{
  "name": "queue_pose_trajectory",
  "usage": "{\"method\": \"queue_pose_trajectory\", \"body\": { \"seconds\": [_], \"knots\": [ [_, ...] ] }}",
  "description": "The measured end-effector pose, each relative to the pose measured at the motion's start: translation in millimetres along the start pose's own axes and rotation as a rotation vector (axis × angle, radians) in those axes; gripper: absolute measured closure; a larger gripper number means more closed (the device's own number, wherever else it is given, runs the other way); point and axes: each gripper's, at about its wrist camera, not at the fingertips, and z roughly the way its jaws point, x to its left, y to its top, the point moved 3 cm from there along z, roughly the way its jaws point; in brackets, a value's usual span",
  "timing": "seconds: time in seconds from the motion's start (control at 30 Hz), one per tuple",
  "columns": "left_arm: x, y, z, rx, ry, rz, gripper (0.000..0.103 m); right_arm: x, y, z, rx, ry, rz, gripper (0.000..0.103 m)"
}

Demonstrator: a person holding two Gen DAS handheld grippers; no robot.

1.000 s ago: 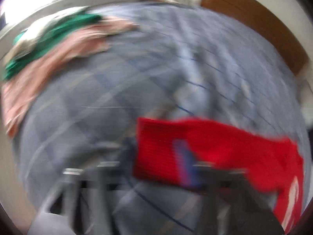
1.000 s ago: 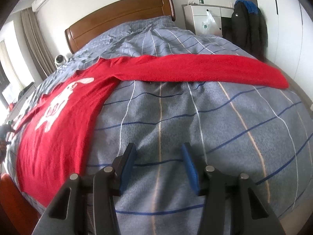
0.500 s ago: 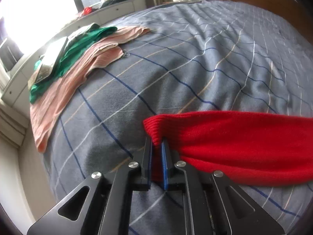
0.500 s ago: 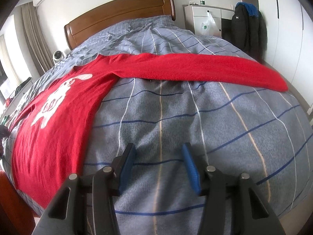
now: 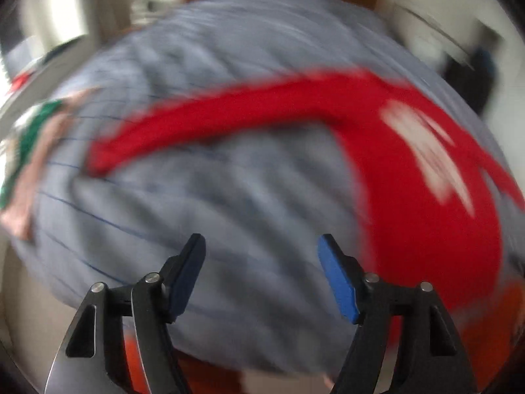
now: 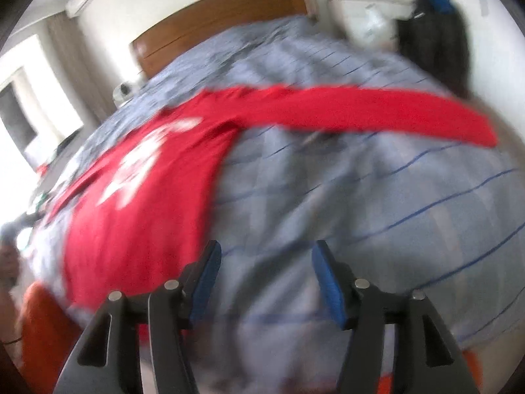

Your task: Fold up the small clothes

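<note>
Left gripper [image 5: 259, 272]: jaws have just been opening, now wide, nothing between them. It hangs over bare blue-grey checked bedcover [image 5: 229, 197]. Right gripper [image 6: 264, 275]: jaws have just been opening a little, moderately wide, also empty, over bare cover.

Red knitted long-sleeved sweater with white front motif [image 6: 137, 197] lies flat, face up, ahead of both grippers; body ahead-right of the left gripper, ahead-left of the right. Both sleeves are stretched outward, likely spread to give a clean fold. Sleeve-to-sleeve line runs across the bed; the body's long axis runs from hem, nearest the grippers, toward the wooden headboard [image 6: 223, 23]. Both views are motion-blurred. A green and pink clothes pile [image 5: 29, 151] sits far left.
</note>
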Motion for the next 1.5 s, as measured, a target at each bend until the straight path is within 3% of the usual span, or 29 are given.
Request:
{"method": "queue_pose_trajectory", "body": {
  "seconds": [0.1, 0.2, 0.3, 0.37, 0.43, 0.5, 0.6, 0.67, 0.77, 0.83, 0.9, 1.07, 1.33, 1.5],
  "knots": [
    [-47.7, -37.9, 12.5, 0.078, -0.071, 0.084, 0.029, 23.2, -20.6, 9.3, 0.105, 0.085, -0.039, 0.045],
    [-63.3, -47.7, 9.7, 0.068, -0.074, 0.092, 0.029, 38.1, -34.1, 14.1, 0.143, 0.072, -0.088, 0.045],
    [-73.3, -31.4, -15.5, -0.014, -0.115, 0.056, 0.028, 42.7, -29.0, 5.1, 0.075, 0.009, -0.128, 0.045],
    [-73.9, -8.0, -36.8, -0.095, -0.154, 0.024, 0.023, 39.6, -13.2, -2.1, 0.006, -0.021, -0.119, 0.045],
    [-72.8, 11.4, -53.3, -0.176, -0.175, -0.004, 0.009, 35.4, 4.4, -5.3, -0.043, -0.052, -0.106, 0.044],
    [-68.2, 28.9, -63.0, -0.249, -0.163, -0.04, 0.007, 29.3, 18.3, -7.6, -0.091, -0.076, -0.093, 0.042],
    [-57.8, 39.4, -51.5, -0.274, -0.119, -0.089, 0.007, 16.9, 32.5, -7.6, -0.174, -0.146, -0.068, 0.041],
    [-43.2, 31.3, -37.3, -0.29, -0.049, -0.132, 0.007, 6.5, 30.0, -5.1, -0.219, -0.192, -0.026, 0.04],
    [-20.9, 12.6, -0.2, -0.237, 0.025, -0.188, 0.007, -7.2, 10.7, 5.0, -0.216, -0.239, 0.02, 0.039],
    [-12.3, 3.6, 17.7, -0.199, 0.033, -0.208, 0.007, -15.5, 7.0, 7.9, -0.178, -0.24, 0.038, 0.039],
    [-8.3, 0.2, 32.7, -0.16, 0.048, -0.212, 0.007, -19.6, 8.2, 1.6, -0.205, -0.232, 0.053, 0.039],
    [-9.1, 6.3, 38.9, -0.161, 0.066, -0.202, 0.007, -18.8, 7.0, 5.8, -0.209, -0.259, 0.047, 0.034],
    [-4.0, -9.5, 52.0, -0.076, 0.067, -0.232, 0.007, -22.9, 5.6, 12.0, -0.196, -0.261, 0.061, 0.034],
    [1.9, -13.6, 60.6, -0.034, 0.076, -0.255, 0.001, -24.7, 4.8, 14.4, -0.19, -0.26, 0.068, 0.032]
  ]
}}
